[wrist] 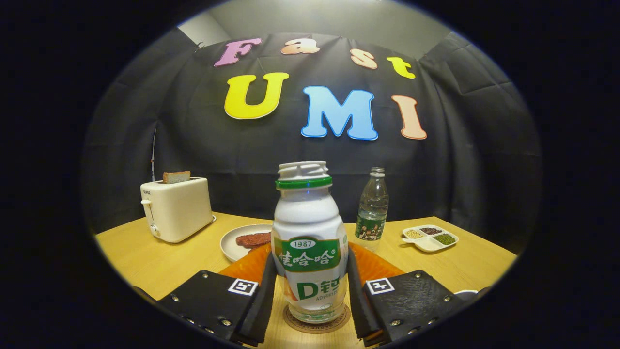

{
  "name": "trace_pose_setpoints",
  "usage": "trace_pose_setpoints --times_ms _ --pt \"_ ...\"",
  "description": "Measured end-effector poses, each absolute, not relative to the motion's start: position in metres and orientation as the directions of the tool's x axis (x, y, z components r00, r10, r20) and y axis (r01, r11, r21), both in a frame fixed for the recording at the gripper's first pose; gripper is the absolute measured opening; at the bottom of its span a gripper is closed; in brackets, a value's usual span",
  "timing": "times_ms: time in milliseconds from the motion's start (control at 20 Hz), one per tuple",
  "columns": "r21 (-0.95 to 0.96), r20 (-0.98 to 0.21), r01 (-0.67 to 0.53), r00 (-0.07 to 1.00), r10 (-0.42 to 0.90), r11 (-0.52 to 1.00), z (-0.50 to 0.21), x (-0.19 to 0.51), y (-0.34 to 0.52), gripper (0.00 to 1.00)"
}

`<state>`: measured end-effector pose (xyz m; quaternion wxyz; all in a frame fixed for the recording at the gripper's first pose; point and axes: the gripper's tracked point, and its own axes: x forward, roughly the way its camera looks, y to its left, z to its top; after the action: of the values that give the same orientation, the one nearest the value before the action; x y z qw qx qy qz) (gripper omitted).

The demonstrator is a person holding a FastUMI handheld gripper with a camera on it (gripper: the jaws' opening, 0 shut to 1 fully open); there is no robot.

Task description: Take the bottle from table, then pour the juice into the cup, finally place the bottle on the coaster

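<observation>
The wooden table (145, 257) is bordered by the black cloth wall at the back. Behind the fingers free surface is left between the toaster (175, 208), the white plate (231, 240), the clear water bottle (372, 206) and the divided snack dish (430, 238). The bottle (310, 242) is seen upright on the round coaster (317, 324), white, with a green ring under its open neck and a green label. It is framed by the gripper (310, 291), whose fingers stand close against both sides; whether they really press cannot be told.
</observation>
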<state>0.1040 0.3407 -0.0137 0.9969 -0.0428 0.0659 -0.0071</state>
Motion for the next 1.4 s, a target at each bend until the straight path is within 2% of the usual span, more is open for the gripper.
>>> trace_pose_setpoints --times_ms 650,1050,1300,1400 --pt "-0.032 -0.150 0.018 0.988 -0.022 0.999 -0.039 0.101 0.332 0.67" --pt "-0.006 -0.120 0.018 0.993 -0.019 1.000 -0.039 0.096 0.328 0.67" --pt "-0.022 -0.111 0.018 0.994 -0.021 1.000 -0.038 0.096 0.330 0.76" --pt "-0.031 -0.101 0.023 0.995 -0.026 0.999 -0.034 0.097 0.328 0.77"
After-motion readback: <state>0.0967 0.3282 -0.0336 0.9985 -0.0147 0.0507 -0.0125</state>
